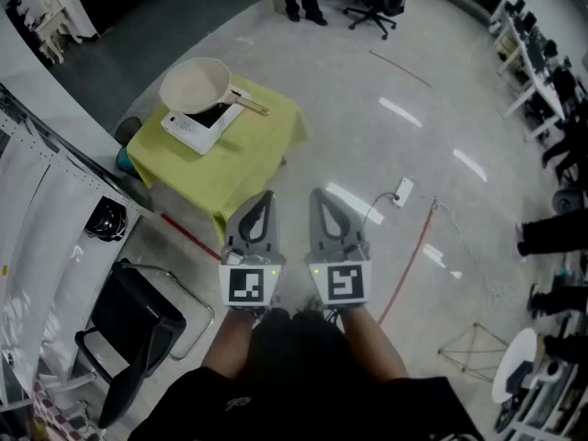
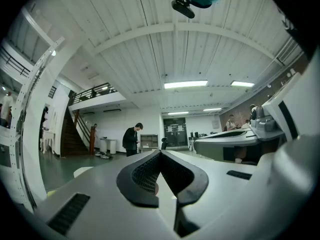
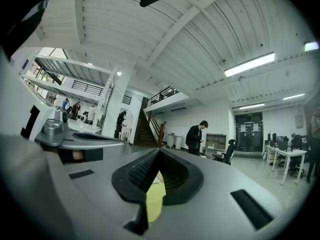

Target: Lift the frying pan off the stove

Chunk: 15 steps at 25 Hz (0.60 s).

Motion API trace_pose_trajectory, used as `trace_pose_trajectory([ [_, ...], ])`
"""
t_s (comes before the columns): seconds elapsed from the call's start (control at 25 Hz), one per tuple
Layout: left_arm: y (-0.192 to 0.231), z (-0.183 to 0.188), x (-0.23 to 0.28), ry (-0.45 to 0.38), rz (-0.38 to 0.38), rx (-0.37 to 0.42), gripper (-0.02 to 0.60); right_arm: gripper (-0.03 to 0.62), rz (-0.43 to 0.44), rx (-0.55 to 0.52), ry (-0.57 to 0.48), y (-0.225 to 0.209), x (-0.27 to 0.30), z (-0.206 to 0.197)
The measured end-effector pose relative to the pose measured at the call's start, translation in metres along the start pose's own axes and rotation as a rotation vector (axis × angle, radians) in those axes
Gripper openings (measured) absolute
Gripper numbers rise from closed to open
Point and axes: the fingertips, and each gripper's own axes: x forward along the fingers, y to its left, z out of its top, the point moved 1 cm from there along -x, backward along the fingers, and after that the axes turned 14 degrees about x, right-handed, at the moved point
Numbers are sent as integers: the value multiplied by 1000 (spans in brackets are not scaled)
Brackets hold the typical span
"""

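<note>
Ok so we're standing back from the worktop (image 1: 241,159), the small one w/ the yellow cloth, up and left of us in the head view. The pan (image 1: 195,84) is cream and sits on the white stove (image 1: 196,127) toward the far left of that worktop. Its handle (image 1: 250,105) sticks out to the right.

We've got the left gripper (image 1: 265,196) and right gripper (image 1: 318,193) side by side, close in front of our body. Both point level and fwd, well apart from the pan. The marker cubes (image 1: 250,285) face up at the near end.

Left gripper view: jaws together, tips meeting, empty, just the little V gap behind the tips. Right gripper view is the same deal, jaws closed tip to tip and empty, w/ a strip of yellow cloth showing through the gap.

Other stuff:
- A black chair (image 1: 133,324) is at near left, close to the worktop's near side.
- A red cable (image 1: 404,269) runs across the floor on the right, near a white plug block (image 1: 402,191) w/ its cord.
- At the far end of the room a person (image 2: 132,140) in dark clothes is standing, w/ stairs (image 2: 75,134) to the left of them.
- Desks (image 1: 542,72) line the far right side.
</note>
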Motion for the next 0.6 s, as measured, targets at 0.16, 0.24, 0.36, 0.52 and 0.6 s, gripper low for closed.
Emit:
trace_pose_trajectory([
  [0.16,1,-1,-2,3,-11,13,43,14,2,-3,-4,7,2,0],
  [0.24,1,-2,-5,0,-10,4,43,14,10,-1,-7,11,0,0],
  [0.36,0,-2,-10,-8,-11,-18,43,14,40,19,-3,16,-3,-4],
  [0.52,4,-18,-20,28,-1,-77,43,14,51,31,30,19,-4,-18],
  [0.6,9,-24,-26,40,11,-76,43,14,59,33,45,24,-4,-24],
])
